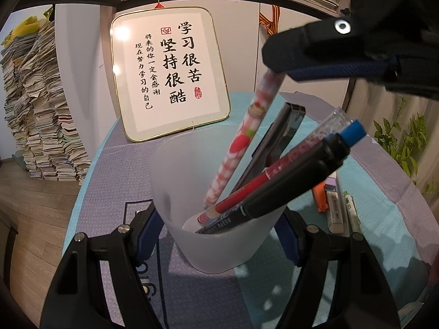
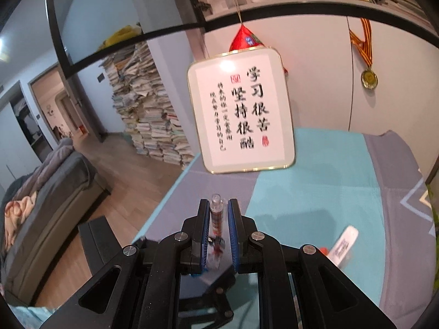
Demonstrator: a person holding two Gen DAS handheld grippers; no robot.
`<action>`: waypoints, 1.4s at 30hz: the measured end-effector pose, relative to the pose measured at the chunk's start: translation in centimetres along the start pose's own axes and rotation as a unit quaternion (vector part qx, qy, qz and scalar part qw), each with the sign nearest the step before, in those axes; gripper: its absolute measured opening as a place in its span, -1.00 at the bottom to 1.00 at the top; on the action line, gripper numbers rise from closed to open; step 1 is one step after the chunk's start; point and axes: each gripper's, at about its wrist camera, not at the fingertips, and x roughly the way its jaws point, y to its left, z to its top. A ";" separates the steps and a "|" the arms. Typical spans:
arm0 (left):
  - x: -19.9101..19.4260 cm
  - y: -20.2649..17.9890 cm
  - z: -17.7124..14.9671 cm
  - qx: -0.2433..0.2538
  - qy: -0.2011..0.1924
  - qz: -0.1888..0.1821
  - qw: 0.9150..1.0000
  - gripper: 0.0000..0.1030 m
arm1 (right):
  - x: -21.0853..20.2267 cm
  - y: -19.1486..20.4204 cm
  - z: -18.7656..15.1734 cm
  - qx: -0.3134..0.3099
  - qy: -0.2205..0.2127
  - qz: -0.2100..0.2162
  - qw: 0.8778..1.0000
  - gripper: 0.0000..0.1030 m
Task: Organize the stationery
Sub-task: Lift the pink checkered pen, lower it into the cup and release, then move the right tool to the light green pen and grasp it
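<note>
The worktop (image 1: 384, 219) wears a cloth of teal and grey-lilac panels. At its far edge, around twelve o'clock, a gold-rimmed calligraphy plaque (image 1: 170, 74) leans against white cabinet doors, with a medal (image 2: 369, 78) on a striped ribbon hanging to its right. Shelves of books run above. Off at nine o'clock a ragged stack of books and papers (image 1: 41, 109) rises from the wooden floor, and farther left a sofa (image 2: 49, 192) with a rumpled blanket shows in the right wrist view.

The left hand-held gripper (image 1: 219, 230) grips a frosted plastic cup (image 1: 192, 178) from both sides, its blue pads pressed to the walls. The cup stands on the cloth and holds several pens leaning toward two o'clock, among them a red pen (image 1: 263, 181) and a black marker (image 1: 296, 183). Erasers (image 1: 334, 211) lie on the cloth at three o'clock of the cup.

The right hand-held gripper (image 2: 218, 213) is closed tight on the top of a pink checked pen (image 1: 241, 148), whose lower end is already inside the cup.
</note>
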 end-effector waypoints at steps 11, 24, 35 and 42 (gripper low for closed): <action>0.2 -0.1 0.1 -0.001 0.000 -0.002 1.000 0.42 | -3.1 -1.3 -1.6 0.044 -0.004 0.016 0.999 -0.66; 0.2 -0.2 0.1 -0.001 0.000 -0.002 1.000 0.42 | -4.9 -12.0 -9.7 0.229 0.063 -0.120 0.964 -0.33; 0.1 -0.1 0.0 -0.002 0.001 -0.003 1.000 0.43 | -0.9 -9.4 -10.9 0.185 0.131 -0.093 0.970 -0.33; 0.1 -0.1 0.0 -0.003 0.001 -0.004 1.000 0.43 | 0.2 -8.0 -11.6 0.126 0.156 -0.149 0.968 -0.52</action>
